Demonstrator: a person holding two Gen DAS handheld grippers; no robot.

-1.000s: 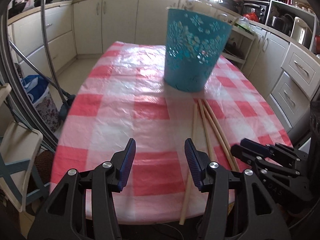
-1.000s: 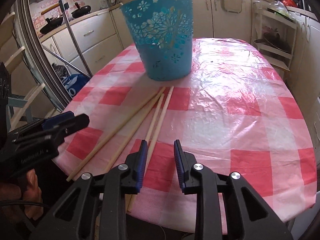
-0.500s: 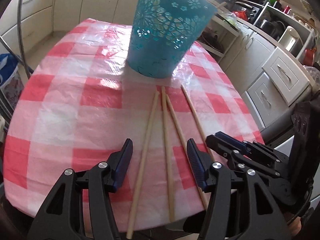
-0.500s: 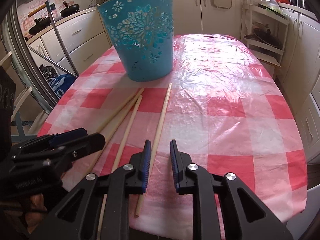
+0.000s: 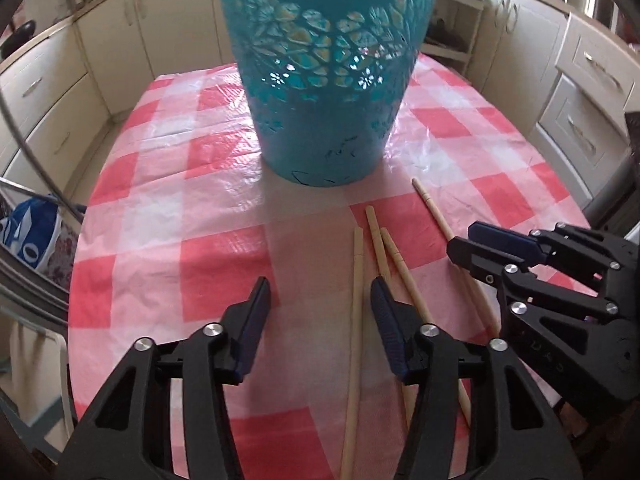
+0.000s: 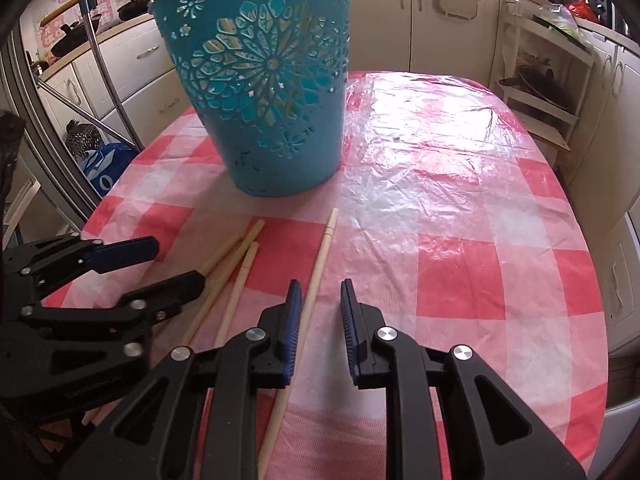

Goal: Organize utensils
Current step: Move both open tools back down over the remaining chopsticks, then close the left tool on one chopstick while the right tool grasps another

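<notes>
On the table [image 6: 500,272] a pink-and-white checked plastic cloth lay crinkled and glossy, catching window light across its far half. Toward the far end stood a teal bin [image 6: 272,92] with cut-out flower patterns, upright on the cloth. Nearer than the bin, four wooden chopsticks [image 5: 356,320] lay flat on the cloth: three bunched close together and roughly parallel, and a fourth chopstick [image 6: 316,276] apart from them on the right, all with their far tips short of the bin's base.

Low over the near edge, the left gripper [image 5: 320,300] hung with its jaws spread and closing; the leftmost stick of the bunch ran between them close to the right pad, no pad pressing on it. The right gripper [image 6: 318,304] hung just right of it, jaws only narrowly apart, over the lone chopstick, which passed beside and under its left pad; whether that pad touched it could not be told.

Around the table ran cream kitchen cabinets [image 5: 52,92] with metal handles, along the left, far and right sides. A small open shelf unit [image 6: 536,92] stood at the far right. On the left counter sat dark pans [image 6: 72,36] before a wall with red-printed paper. A blue-and-white bag [image 5: 30,236] lay on the floor left of the table, beside slanted metal tubes [image 6: 108,76].
</notes>
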